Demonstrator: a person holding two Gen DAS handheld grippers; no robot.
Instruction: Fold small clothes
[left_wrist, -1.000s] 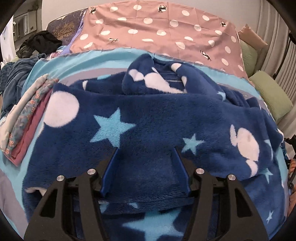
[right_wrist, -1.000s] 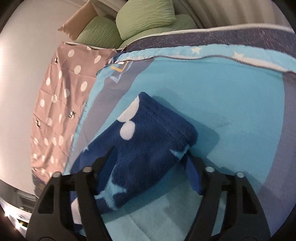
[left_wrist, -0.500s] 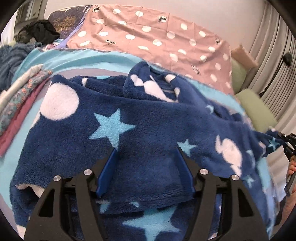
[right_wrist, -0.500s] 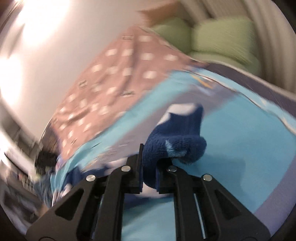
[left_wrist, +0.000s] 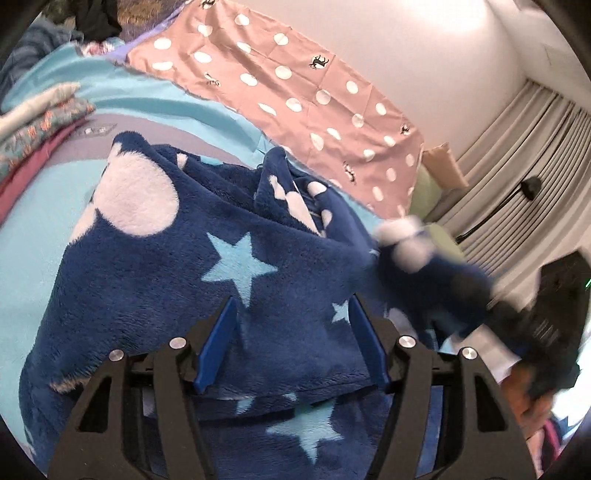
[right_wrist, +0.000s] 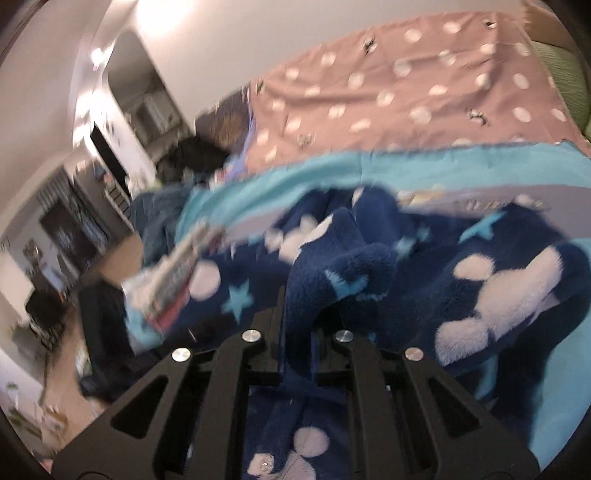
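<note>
On the bed (left_wrist: 33, 236), the right gripper (right_wrist: 298, 334) is clenching a fleece (left_wrist: 184, 280) sleeve (right_wrist: 332, 280); the left gripper (left_wrist: 291, 347) is hovering, unclenched. A loosening pinch could be dropping the fold crooked.

Garment: a navy fleece top (left_wrist: 192, 266) with pale-blue stars and white spots is lying spread and rumpled, reaching between the left jaws.
Sleeve: its cuff (right_wrist: 332, 280) is hanging pinched between the right jaws, lifted.

Bright indoor light, glare on wall (left_wrist: 424, 44). Right view motion-blurred throughout. Fisheye bends edges, corners dark.
</note>
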